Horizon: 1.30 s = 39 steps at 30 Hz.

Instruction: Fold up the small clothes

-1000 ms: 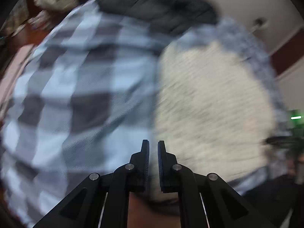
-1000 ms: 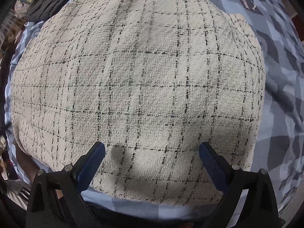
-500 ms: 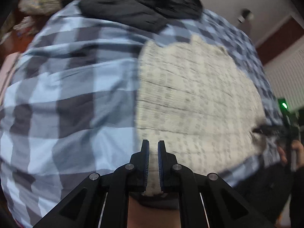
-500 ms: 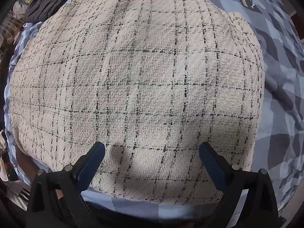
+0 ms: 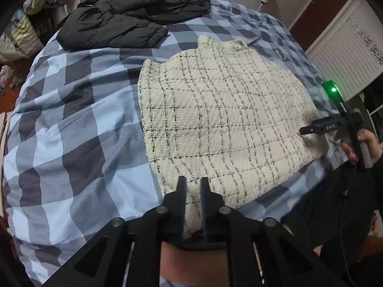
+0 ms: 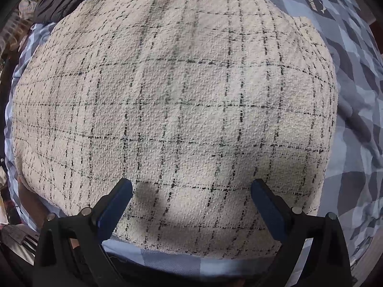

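A cream tweed garment [image 5: 222, 119] with thin black check lines lies spread flat on the blue checked bedspread [image 5: 71, 131]. My left gripper [image 5: 192, 184] is at its near left corner, jaws nearly closed with cream cloth showing between them. My right gripper [image 6: 191, 189] is wide open and empty, hovering just above the near edge of the garment [image 6: 172, 100]. In the left wrist view the right gripper [image 5: 308, 130] shows at the garment's right edge, held by a hand.
A black padded jacket [image 5: 124, 16] lies at the far side of the bed. Bags and clutter [image 5: 21, 28] stand on the floor to the left. A white radiator cover [image 5: 354, 55] and dark door are at the right wall.
The left gripper has drawn back and swung right, so the whole garment now shows sharply. The right gripper has stayed nearly still and open over the garment.
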{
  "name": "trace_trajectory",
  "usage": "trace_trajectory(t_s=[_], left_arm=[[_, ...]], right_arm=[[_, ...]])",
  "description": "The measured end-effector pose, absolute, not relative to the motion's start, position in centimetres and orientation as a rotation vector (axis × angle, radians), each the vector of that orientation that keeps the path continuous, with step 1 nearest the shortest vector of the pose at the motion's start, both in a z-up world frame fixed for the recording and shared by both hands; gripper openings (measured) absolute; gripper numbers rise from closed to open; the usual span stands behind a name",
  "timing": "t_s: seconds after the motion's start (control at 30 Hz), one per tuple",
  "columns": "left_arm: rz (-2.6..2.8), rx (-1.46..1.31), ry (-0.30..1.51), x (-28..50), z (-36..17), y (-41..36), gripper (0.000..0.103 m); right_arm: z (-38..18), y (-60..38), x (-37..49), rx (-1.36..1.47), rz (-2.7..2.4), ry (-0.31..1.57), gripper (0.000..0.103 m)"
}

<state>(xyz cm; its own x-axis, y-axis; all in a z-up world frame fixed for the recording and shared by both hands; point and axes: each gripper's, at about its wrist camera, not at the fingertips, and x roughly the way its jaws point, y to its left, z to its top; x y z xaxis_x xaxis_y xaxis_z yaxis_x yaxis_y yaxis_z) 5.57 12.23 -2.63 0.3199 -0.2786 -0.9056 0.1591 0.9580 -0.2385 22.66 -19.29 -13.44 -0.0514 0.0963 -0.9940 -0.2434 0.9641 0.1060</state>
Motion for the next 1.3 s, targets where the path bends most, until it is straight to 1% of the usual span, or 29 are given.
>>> trace_trajectory(t_s=[0.03,0.1,0.13,0.17,0.33,0.47,0.63,0.73,0.8,0.9,1.0,1.07,1.1,1.17,1.3], left_arm=[[-0.285,-0.11,1.216,5.5,-2.6,12.3,0.013],[-0.283,-0.079,1.234,5.5,-2.8,12.2,0.029],[-0.289,-0.07,1.236,5.5,-2.9,12.1,0.071],[-0.308,-0.061,1.233,5.4,-3.0,11.9,0.102],[-0.265,-0.036,1.226,6.1,-3.5,11.4,0.103],[-0.271,-0.196,1.218,6.3,-4.1,12.0,0.103],[-0.214,-0.081,1.342,6.9,-6.5,9.6,0.103],[-0.311,-0.133,1.379,7.3,-7.5,8.2,0.103],[-0.255,-0.117,1.359,7.4,-7.6,8.3,0.103],[0.002,-0.04,1.317,7.4,-7.0,9.8,0.103],[0.046,-0.1,1.287,7.3,-6.6,11.4,0.103],[0.015,-0.133,1.309,7.4,-7.0,11.8,0.103],[0.017,-0.124,1.321,7.5,-7.3,12.0,0.102],[0.031,-0.06,1.339,7.5,-7.6,11.6,0.094],[-0.046,-0.064,1.311,7.5,-7.1,11.1,0.094]], right_arm=[[-13.5,-19.3,22.7,-0.117,0.278,1.599,0.097],[-13.5,-19.3,22.6,-0.113,0.273,1.598,0.097],[-13.4,-19.3,22.6,-0.109,0.271,1.597,0.097],[-13.4,-19.3,22.6,-0.104,0.27,1.596,0.097],[-13.2,-19.2,22.4,-0.103,0.273,1.59,0.097],[-13.2,-19.4,22.6,-0.107,0.272,1.592,0.097],[-13.0,-20.1,22.7,-0.101,0.273,1.586,0.097],[-12.9,-20.1,22.8,-0.108,0.279,1.584,0.097],[-12.9,-20.0,22.9,-0.108,0.278,1.585,0.097],[-12.9,-20.1,22.8,-0.1,0.274,1.586,0.097],[-13.0,-20.0,22.9,-0.104,0.28,1.586,0.097],[-13.1,-19.9,22.9,-0.115,0.281,1.59,0.097],[-13.2,-19.6,22.7,-0.118,0.28,1.591,0.097],[-13.2,-19.5,22.7,-0.121,0.279,1.588,0.097],[-13.0,-19.5,22.5,-0.104,0.274,1.585,0.097]])
